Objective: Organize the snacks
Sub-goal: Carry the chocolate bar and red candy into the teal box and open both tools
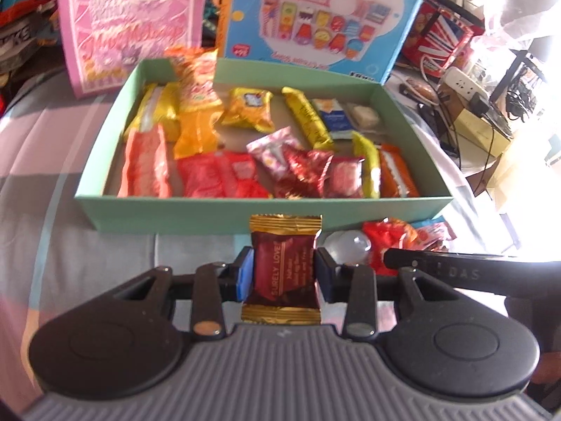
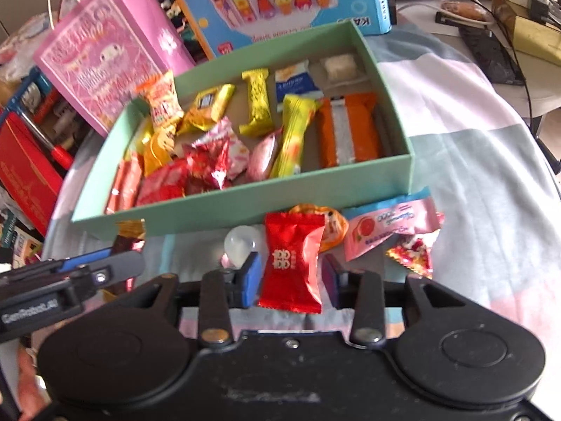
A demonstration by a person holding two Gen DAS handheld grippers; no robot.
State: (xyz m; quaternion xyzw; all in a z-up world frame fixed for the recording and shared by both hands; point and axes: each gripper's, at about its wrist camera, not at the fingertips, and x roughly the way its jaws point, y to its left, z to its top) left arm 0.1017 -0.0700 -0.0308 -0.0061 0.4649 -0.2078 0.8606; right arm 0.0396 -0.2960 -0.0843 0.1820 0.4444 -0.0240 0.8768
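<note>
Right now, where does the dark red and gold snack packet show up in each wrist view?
Left wrist view: the dark red and gold packet sits bottom centre, upright between the pads of the left gripper, just in front of the green box.
Right wrist view: only its top end peeks out at lower left, above the left gripper's blue pad, beside the green box.
Shared landmark: the green box's near wall.

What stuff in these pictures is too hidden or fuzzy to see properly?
- Left wrist view: small print on the maroon-and-gold foil snack packet is blurred.
- Left wrist view: loose red and pink wrappers are partly hidden behind the other hand-held gripper's black arm.
- Right wrist view: clear round plastic ball is partly covered by a blue pad.
- Both views: mint green cardboard box's near wall hides the lowest snacks.
</note>
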